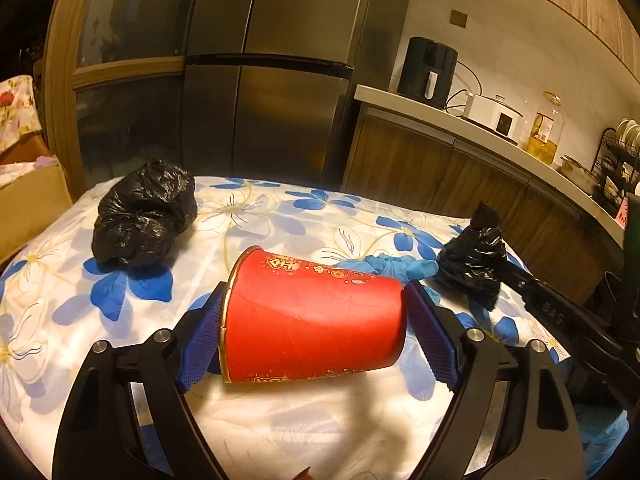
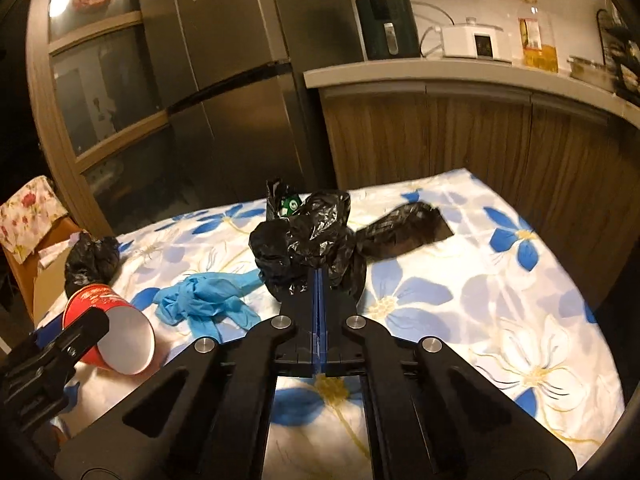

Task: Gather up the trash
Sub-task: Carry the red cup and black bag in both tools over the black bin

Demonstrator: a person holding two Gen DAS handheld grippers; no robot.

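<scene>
A red paper cup lies on its side on the flowered tablecloth, its open mouth to the left. My left gripper is shut on it, one blue pad on the rim and the other on the base. In the right wrist view the cup shows its white inside. My right gripper is shut on the crumpled black trash bag, with its pads together on the plastic. That same bag sits right of the cup. A blue glove lies between cup and bag.
A second bunched black bag lies at the table's far left. A dark flat wrapper rests behind the held bag. A cardboard box stands left of the table. Behind are a steel fridge and a counter with appliances.
</scene>
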